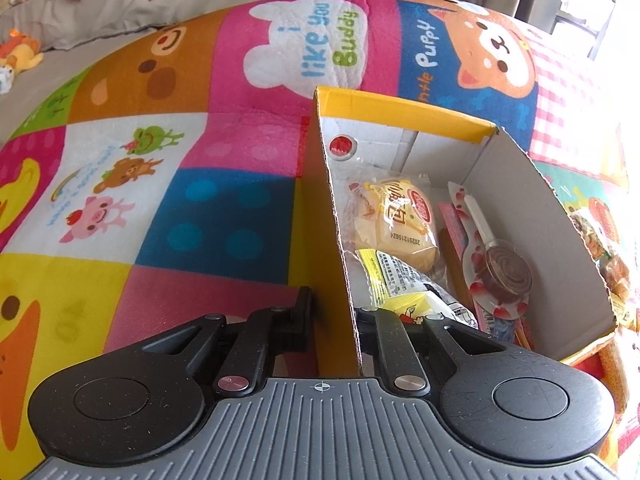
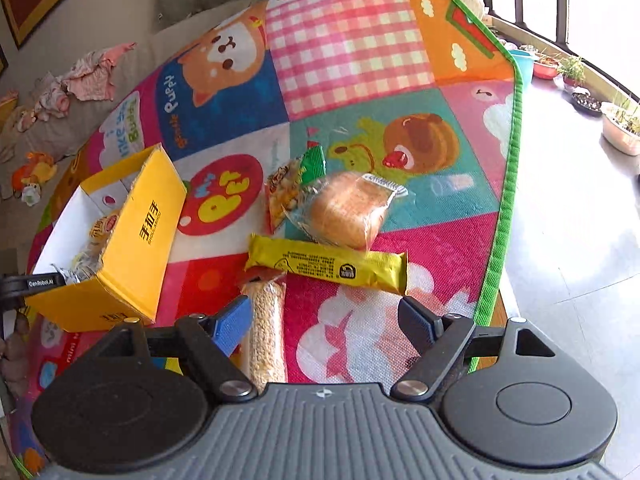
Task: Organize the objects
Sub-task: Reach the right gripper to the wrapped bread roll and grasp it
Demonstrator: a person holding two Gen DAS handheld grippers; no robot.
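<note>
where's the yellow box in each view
Left wrist: yellow box fills centre-right, open, snacks inside; left gripper straddles its near wall.
Right wrist: same box at left, on the mat.
Shared landmark: the orange puppy panel beyond the box.

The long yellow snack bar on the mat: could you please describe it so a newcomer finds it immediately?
Right of the yellow box, loose snacks lie on the play mat. The yellow bar lies crosswise just below the wrapped round bun; it alone is long, flat and yellow.

One yellow box (image 2: 132, 236); four snack packets (image 2: 326, 266) outside, perhaps four inside.
</note>
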